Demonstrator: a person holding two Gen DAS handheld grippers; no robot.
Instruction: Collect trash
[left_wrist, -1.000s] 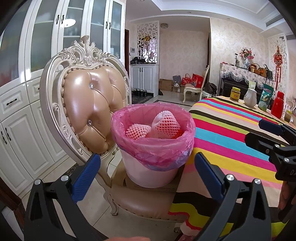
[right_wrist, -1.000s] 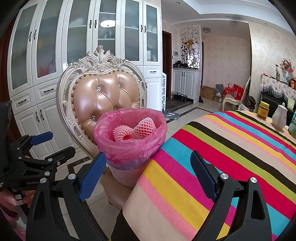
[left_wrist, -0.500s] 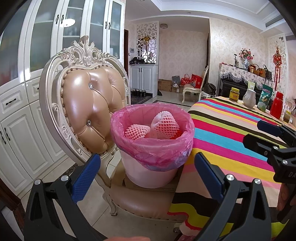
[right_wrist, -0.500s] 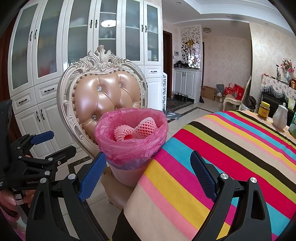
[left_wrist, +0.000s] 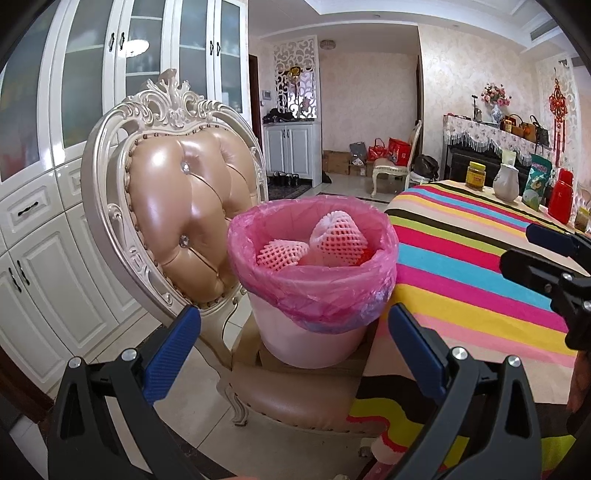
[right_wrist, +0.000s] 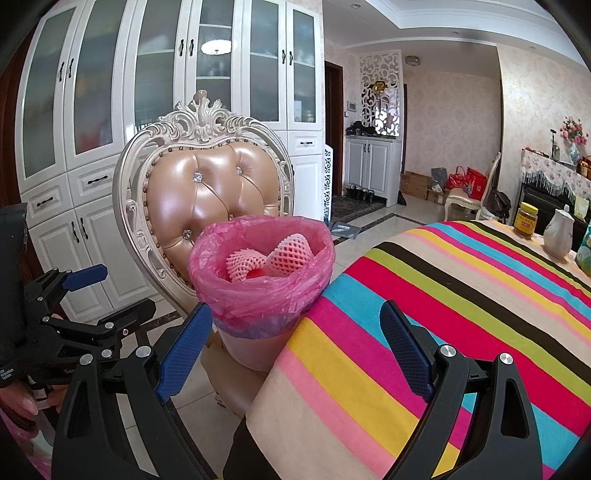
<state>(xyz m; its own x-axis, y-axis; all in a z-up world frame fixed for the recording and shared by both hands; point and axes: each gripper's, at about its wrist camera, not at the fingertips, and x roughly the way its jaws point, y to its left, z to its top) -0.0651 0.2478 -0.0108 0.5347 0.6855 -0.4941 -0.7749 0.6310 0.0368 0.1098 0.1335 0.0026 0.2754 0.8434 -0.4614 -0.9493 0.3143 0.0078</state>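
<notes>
A pink-lined trash bin (left_wrist: 314, 295) (right_wrist: 258, 295) stands on the seat of an ornate chair (left_wrist: 177, 206) (right_wrist: 210, 192). Inside it lie pink foam fruit nets (left_wrist: 332, 236) (right_wrist: 273, 254) with something red beneath. My left gripper (left_wrist: 295, 347) is open and empty, just short of the bin. My right gripper (right_wrist: 295, 343) is also open and empty, over the table's near corner beside the bin. Each gripper shows in the other's view, the left gripper (right_wrist: 96, 295) at the left edge and the right gripper (left_wrist: 546, 254) at the right edge.
A table with a striped cloth (left_wrist: 480, 280) (right_wrist: 443, 314) fills the right side. At its far end stand a jar (left_wrist: 474, 175), a white jug (left_wrist: 506, 182), a green packet (left_wrist: 535, 181) and a red container (left_wrist: 561, 201). White cabinets (left_wrist: 55, 221) line the left wall.
Both views have shifted only slightly; the bin sits a touch further right in the right wrist view. Both grippers stay open and empty.
</notes>
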